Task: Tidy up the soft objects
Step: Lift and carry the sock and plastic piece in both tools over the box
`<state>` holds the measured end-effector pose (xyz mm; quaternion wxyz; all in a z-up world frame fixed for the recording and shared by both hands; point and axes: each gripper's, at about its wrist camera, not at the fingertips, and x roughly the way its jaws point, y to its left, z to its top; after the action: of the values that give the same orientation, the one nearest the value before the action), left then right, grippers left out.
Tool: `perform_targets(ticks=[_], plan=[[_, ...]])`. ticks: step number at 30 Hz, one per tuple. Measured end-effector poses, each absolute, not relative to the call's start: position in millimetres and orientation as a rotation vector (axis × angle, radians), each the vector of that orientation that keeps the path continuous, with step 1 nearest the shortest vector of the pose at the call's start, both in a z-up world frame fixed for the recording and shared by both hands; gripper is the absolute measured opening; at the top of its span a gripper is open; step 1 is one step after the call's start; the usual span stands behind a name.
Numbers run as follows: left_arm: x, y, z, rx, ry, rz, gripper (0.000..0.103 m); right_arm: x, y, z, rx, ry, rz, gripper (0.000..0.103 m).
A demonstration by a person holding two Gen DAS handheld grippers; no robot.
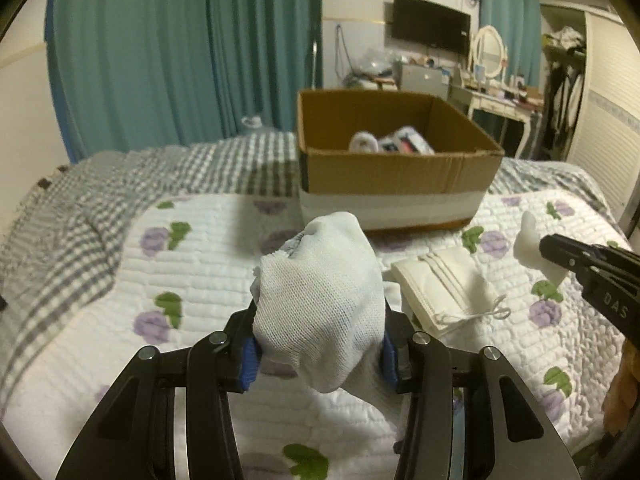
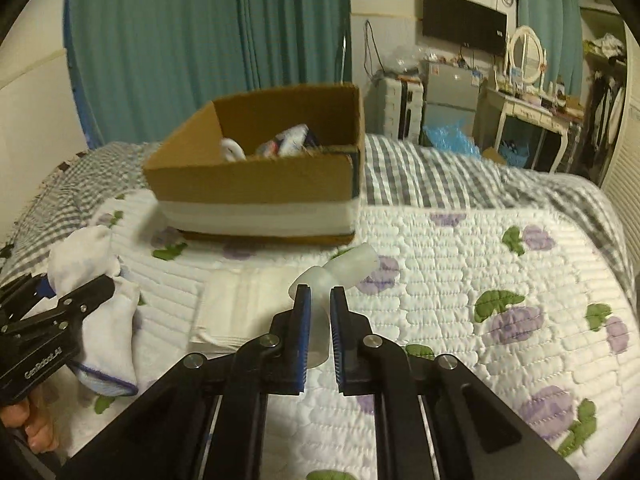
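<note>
Nearest the left wrist camera, the left gripper [image 1: 320, 344] was clamped on a bunched white sock [image 1: 320, 304], its blue pads pressing the knit from both sides and lifting it clear of the bed. In the right wrist view, the right gripper [image 2: 320, 320] had its jaws drawn narrow around a pale, translucent white soft piece [image 2: 320, 308] whose upper end angled off to the right; what the piece was could not be told. The sock's blue-edged cuff hung down beside the left tool, whose black body carried the lettering "GenRobot.AI", with the person's fingers [image 2: 34, 428] at its handle. The letters "DAS" could be read on the side of the right tool as seen from the left wrist. Just beyond both grippers, a folded white face mask [image 1: 440, 288] lay flat on the white quilt [image 1: 200, 264] printed with purple flowers and green leaves. Farther back on the quilt stood an open cardboard box [image 1: 384, 176] banded with white tape, holding white and patterned soft items [image 1: 392, 142]. Behind it were grey checked bedding [image 1: 120, 184], teal curtains [image 1: 180, 52], a wall-mounted television [image 1: 430, 24] and a dressing table with an oval mirror [image 1: 488, 50].
</note>
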<state>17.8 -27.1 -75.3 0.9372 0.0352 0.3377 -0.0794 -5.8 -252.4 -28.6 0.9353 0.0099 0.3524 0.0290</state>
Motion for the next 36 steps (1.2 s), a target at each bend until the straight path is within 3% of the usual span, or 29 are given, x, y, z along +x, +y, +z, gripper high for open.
perform_targets(ticks=[20, 24, 30, 33, 36], plan=[[-42.6, -10.9, 20.4, 0.041, 0.468, -0.141, 0.046, -101.3, -237.7, 75.7, -0.013, 0.471, 0.067, 0.009], [-52.4, -11.4, 40.5, 0.036, 0.422, -0.153, 0.046, -113.3, -234.6, 96.4, -0.034, 0.421, 0.063, 0.003], [-61.2, -16.1, 67.6, 0.042, 0.369, -0.169, 0.046, -125.6, -228.6, 128.5, -0.058, 0.356, 0.079, 0.002], [-61.7, -16.8, 70.0, 0.037, 0.360, -0.177, 0.046, -118.8, -231.9, 127.4, -0.059, 0.377, 0.082, 0.002], [-60.3, -17.2, 67.8, 0.031, 0.362, -0.180, 0.046, -91.0, -240.3, 98.0, -0.005, 0.529, 0.145, 0.006]])
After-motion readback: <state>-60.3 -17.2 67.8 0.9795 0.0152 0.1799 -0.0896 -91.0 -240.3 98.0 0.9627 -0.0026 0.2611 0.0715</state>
